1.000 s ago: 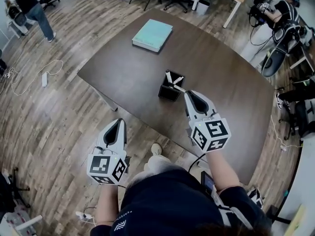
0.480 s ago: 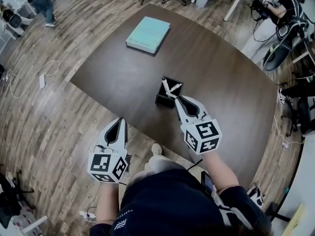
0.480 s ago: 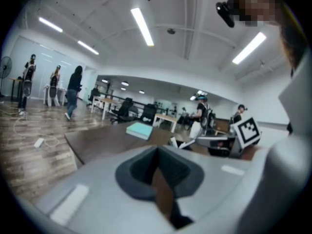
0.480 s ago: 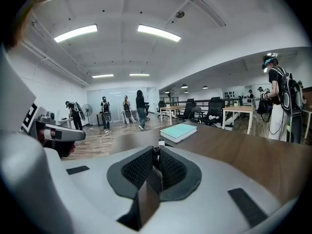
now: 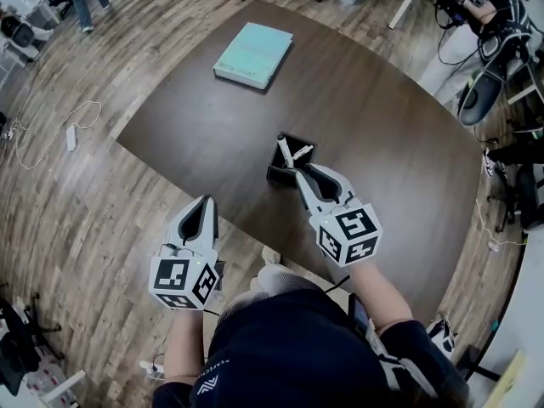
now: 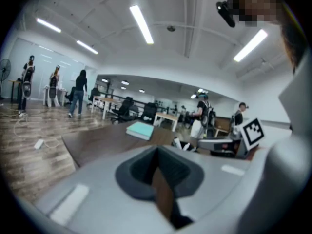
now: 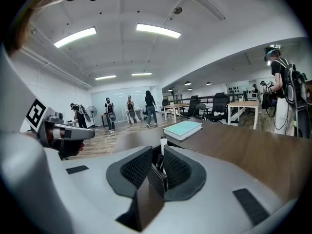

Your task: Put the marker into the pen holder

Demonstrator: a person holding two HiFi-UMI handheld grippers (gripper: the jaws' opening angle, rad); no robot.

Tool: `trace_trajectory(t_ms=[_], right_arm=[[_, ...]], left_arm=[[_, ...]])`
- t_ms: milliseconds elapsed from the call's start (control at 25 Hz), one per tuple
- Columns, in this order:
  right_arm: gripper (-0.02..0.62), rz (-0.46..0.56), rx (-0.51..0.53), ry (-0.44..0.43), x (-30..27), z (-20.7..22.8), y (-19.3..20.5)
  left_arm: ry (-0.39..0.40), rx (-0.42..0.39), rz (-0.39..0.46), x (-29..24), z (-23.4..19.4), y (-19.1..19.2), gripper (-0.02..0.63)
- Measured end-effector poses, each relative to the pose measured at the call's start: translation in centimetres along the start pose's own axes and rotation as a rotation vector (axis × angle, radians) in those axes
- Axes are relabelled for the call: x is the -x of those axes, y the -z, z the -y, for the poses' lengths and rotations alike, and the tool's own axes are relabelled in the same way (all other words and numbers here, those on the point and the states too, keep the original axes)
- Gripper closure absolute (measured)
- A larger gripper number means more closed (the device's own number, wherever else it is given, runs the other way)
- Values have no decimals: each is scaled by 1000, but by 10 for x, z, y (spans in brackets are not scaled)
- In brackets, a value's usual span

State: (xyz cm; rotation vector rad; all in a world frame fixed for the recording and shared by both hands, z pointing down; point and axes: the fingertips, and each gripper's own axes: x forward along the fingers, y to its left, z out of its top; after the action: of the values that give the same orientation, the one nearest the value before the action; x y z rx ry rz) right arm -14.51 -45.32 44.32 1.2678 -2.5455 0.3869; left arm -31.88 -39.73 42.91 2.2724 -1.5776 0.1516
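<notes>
The right gripper (image 5: 299,170) has reached the pen holder (image 5: 279,175) near the desk's (image 5: 382,126) near edge — jaws clenched on the marker (image 5: 303,151), now dipping inside. Release looks next; the left gripper (image 5: 206,204) idles — jaws pressed together, empty.

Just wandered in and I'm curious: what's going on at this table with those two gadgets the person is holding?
A person holds a two-jaw gripper in each hand. The right gripper is at the black square pen holder on the dark brown wooden table, its jaws apparently closed on a slim white marker standing at the holder's opening. The left gripper hangs over the floor beside the table, jaws together and empty. A teal book lies farther back.
</notes>
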Motion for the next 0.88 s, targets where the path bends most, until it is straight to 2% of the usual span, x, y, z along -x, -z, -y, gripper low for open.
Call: trace_trajectory(t_ms=[360,880], right_arm=[[538,15,26,28,19,-6,-8],[557,50,58,90,60,-16,-9]], left_arm=[[21,0,11,5,5,-3,601],[32,-25,45,29,20,-1,601]])
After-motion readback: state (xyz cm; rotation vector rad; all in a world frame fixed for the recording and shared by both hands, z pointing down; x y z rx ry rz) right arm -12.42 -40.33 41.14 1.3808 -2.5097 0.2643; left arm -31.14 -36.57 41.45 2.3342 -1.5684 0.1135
